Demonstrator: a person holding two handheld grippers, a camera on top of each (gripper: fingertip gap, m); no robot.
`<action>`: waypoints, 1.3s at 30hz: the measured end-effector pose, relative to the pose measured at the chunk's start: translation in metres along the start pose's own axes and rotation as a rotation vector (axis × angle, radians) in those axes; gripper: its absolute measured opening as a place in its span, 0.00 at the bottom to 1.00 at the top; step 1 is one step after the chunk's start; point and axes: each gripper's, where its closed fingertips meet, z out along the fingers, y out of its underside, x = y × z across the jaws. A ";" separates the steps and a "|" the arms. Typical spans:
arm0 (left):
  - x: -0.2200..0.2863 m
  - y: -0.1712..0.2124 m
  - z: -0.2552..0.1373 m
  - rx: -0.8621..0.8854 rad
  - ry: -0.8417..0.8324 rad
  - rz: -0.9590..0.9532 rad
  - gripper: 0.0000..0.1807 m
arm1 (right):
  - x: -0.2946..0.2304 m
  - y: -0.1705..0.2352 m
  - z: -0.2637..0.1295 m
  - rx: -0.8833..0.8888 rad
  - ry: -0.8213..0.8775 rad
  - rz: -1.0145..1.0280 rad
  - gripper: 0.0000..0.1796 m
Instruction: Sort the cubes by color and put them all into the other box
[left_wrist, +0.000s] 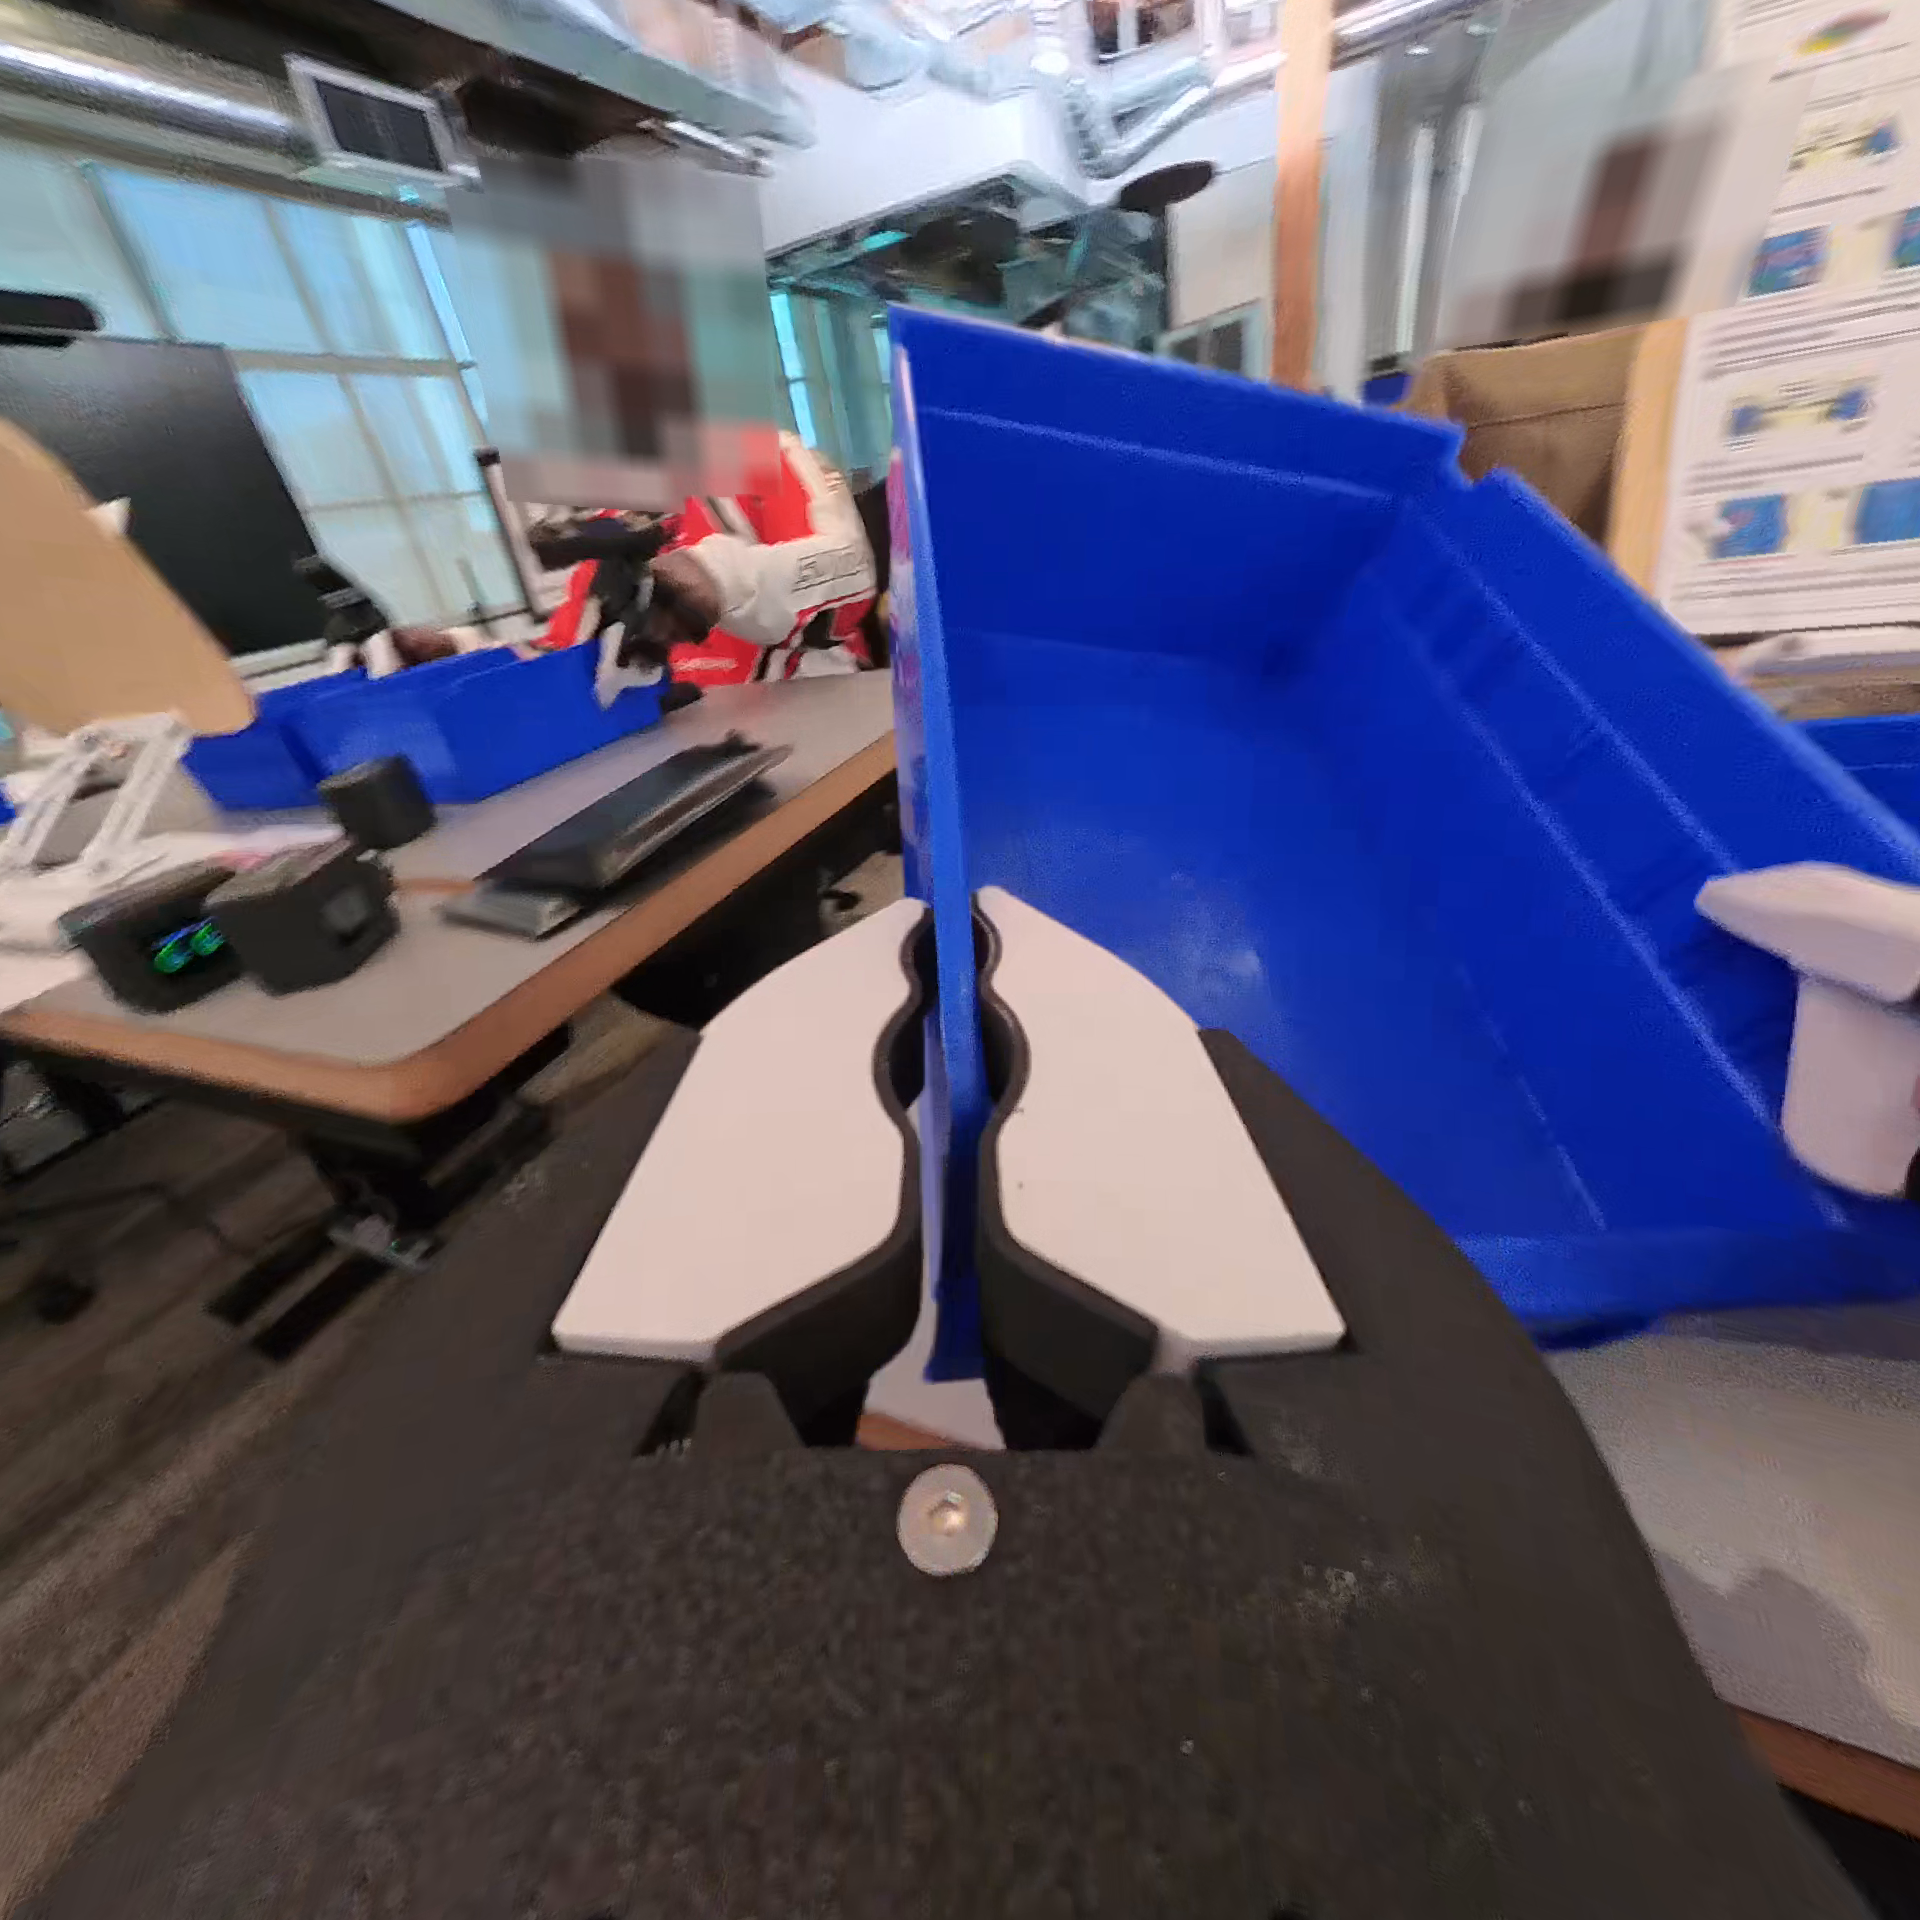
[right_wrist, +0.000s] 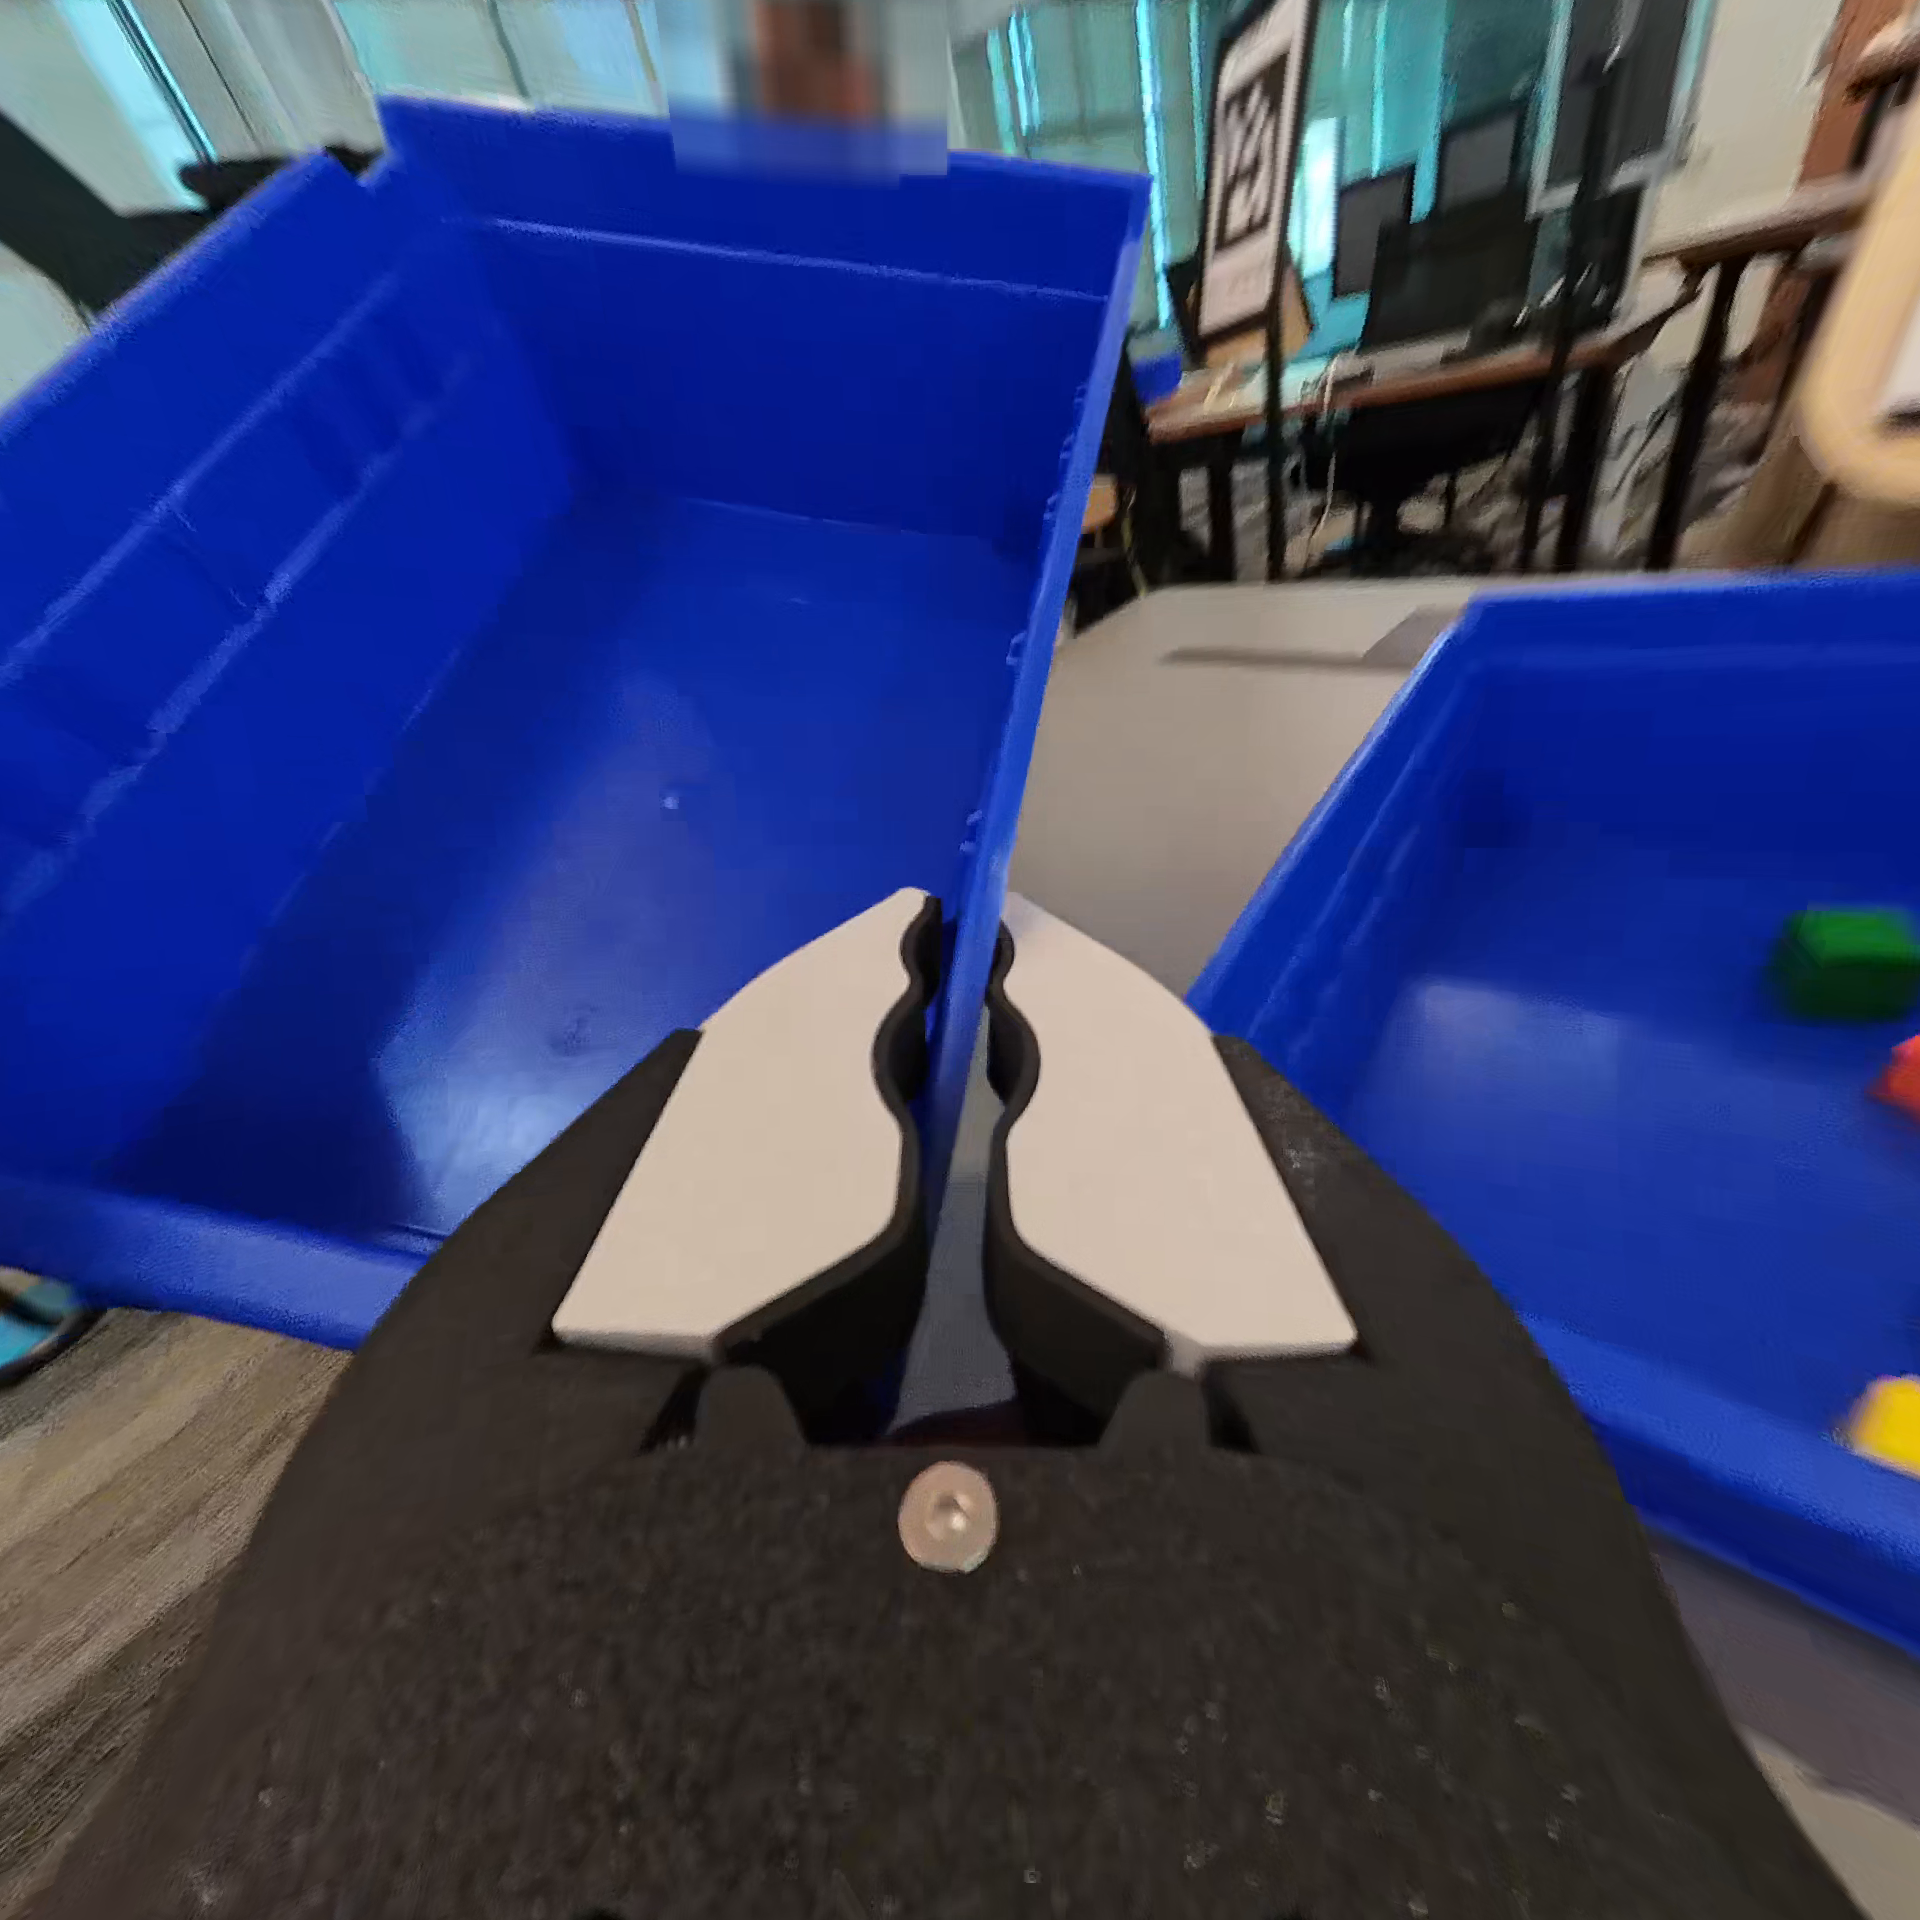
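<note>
I have the left gripper (left_wrist: 951, 925) and right gripper (right_wrist: 961, 925) each clamped on a wall of the empty blue box (right_wrist: 623, 727), tilted above the worktop (right_wrist: 1195, 727); a green cube (right_wrist: 1844, 961) sits in the second box (right_wrist: 1351, 935).

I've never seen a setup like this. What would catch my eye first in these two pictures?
A big empty blue box fills both views, tipped up off the table, with the left tongs and right tongs each clamped on one of its side walls. To its right, a second blue box sits on the grey table, holding a green cube, plus a red and a yellow one at the picture's edge.
</note>
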 end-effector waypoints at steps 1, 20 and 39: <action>0.012 -0.011 0.005 0.008 0.042 0.009 0.02 | 0.010 -0.018 -0.007 0.027 0.019 -0.015 0.03; 0.532 -0.068 0.012 -0.114 0.858 0.034 0.04 | 0.416 -0.151 -0.315 -0.105 0.810 -0.141 0.03; 0.594 -0.008 -0.062 -0.335 1.161 0.018 0.30 | 0.549 -0.087 -0.416 -0.168 0.920 0.015 0.22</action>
